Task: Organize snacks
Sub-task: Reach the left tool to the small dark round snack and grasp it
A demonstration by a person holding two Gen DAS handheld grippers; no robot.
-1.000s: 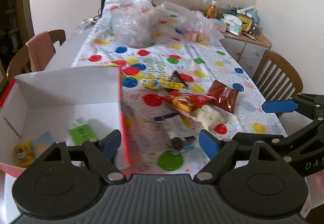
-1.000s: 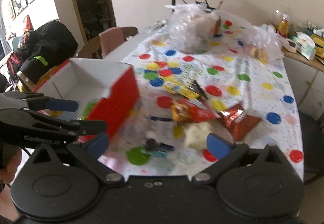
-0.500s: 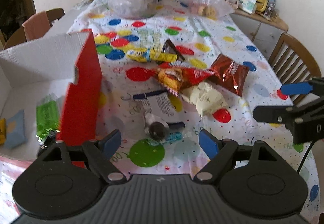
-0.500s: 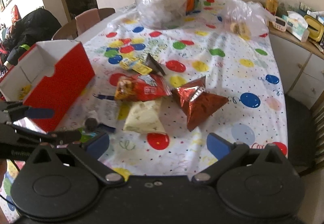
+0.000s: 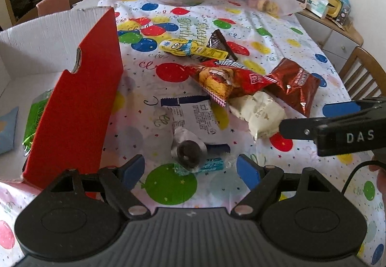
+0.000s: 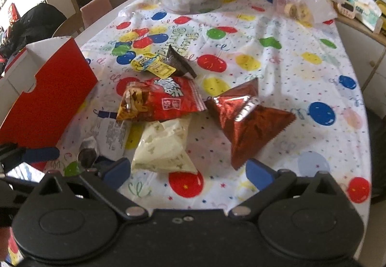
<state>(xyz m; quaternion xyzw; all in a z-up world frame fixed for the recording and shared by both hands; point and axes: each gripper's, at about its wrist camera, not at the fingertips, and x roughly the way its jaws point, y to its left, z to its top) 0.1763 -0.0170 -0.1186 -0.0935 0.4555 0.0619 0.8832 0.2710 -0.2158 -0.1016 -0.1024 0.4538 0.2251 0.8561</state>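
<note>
Several loose snacks lie heaped at mid-frame on the balloon-print counter [image 5: 277, 33], while the red box [image 5: 79, 103] at the left of the left wrist view stands open-topped, likely so packets can be dropped in from above. Inside it, at the far left edge, a green packet [image 5: 36, 117] and a pale blue packet [image 5: 8, 132] already rest on the floor of the box, so sorting seems under way but far from finished.

Right of the box, low in the frame, a cookie packet [image 5: 189, 152] lies just ahead of the left tongs [image 5: 190, 168], which are spread wide and empty, apparently lined up to take it. Above it sits a white wrapper [image 5: 197, 117], then the yellow minion packet [image 5: 190, 48] overlapping a dark triangular packet [image 5: 218, 44].

Further right, the red chip bag [image 6: 159, 100] overlaps a cream pouch [image 6: 164, 146], and a maroon foil bag [image 6: 246, 119] lies beside them. The right tongs [image 6: 188, 174], also spread and holding nothing, hover over the near edge of the cream pouch, probably the next pick on that side.
</note>
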